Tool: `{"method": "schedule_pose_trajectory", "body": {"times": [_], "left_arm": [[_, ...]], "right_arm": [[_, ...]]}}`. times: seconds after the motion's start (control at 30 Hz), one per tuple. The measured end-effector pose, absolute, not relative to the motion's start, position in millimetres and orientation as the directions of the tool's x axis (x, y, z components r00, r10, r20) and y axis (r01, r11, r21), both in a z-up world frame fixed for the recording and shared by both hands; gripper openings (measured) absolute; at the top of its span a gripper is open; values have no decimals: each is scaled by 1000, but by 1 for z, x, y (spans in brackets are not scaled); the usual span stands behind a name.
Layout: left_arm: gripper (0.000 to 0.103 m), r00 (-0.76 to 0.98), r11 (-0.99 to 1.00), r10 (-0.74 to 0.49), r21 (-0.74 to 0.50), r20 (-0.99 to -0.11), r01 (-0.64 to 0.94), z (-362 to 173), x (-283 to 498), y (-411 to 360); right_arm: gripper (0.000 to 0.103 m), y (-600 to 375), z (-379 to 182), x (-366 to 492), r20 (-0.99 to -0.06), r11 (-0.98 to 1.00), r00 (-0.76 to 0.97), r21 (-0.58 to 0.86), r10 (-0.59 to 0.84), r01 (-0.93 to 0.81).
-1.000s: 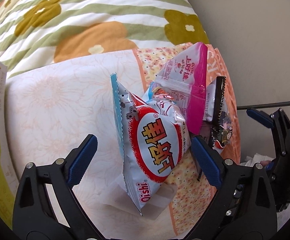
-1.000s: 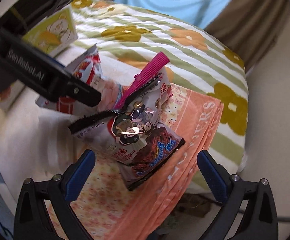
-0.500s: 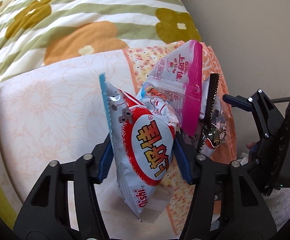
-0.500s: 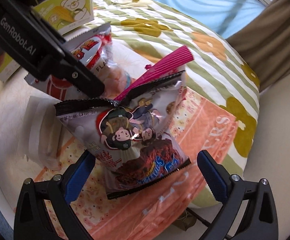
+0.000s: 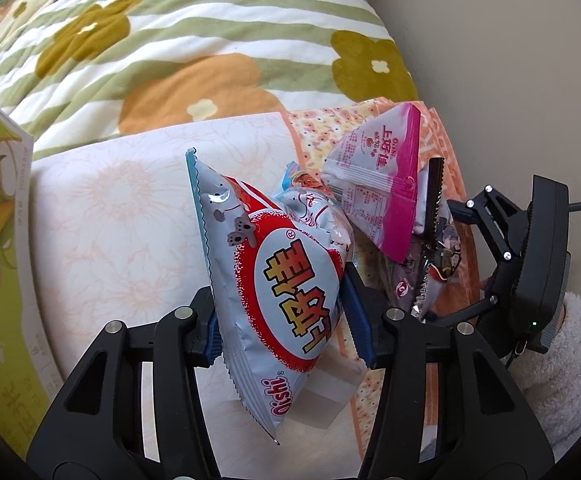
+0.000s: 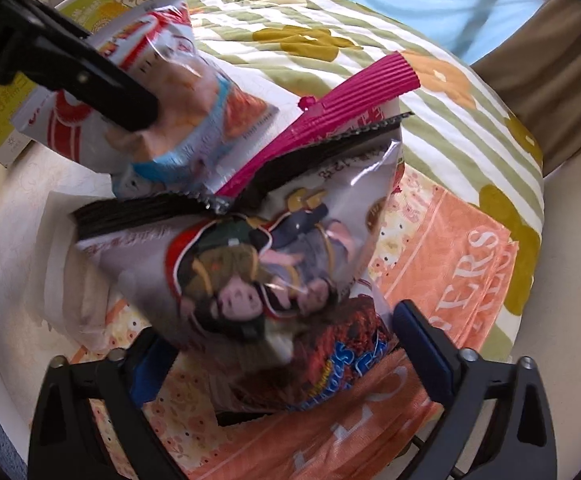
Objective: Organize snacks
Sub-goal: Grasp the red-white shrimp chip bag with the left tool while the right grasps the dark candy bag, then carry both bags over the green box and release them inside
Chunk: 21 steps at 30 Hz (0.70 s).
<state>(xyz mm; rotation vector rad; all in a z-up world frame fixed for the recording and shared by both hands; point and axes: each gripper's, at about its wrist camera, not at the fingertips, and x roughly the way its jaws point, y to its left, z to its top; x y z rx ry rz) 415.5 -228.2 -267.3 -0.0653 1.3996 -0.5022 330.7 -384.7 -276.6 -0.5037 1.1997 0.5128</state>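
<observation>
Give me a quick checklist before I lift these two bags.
1. Left gripper shut on the red bag: ok.
2. Right gripper shut on the black bag: not ok, fingers open either side.
3. Pink bag free of the black bag: not ok, it leans against it.
4. Red bag clear of the pile: cannot tell, it overlaps a clear-fronted bag.
5. Two grippers apart: ok.

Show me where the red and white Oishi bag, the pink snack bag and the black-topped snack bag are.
red and white Oishi bag (image 5: 290,300): left wrist view, on its red oval logo.
pink snack bag (image 5: 374,176): left wrist view, on its pale printed back panel.
black-topped snack bag (image 6: 266,276): right wrist view, on its cartoon figures.
</observation>
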Motion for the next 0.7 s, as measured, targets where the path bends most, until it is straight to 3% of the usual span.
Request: {"method": "schedule_pose_trajectory", "body": {"times": [0.27, 0.7], "left_arm": [[47, 102, 905, -356, -316, -929, 284, -263, 407, -218], [47, 226, 911, -361, -290, -905, 293, -212, 381, -208]], "right_arm": [[63, -394, -261, 325, -941, 829, 308, -60, 139, -555], [62, -402, -193, 308, -899, 902, 377, 43, 222, -430]]}}
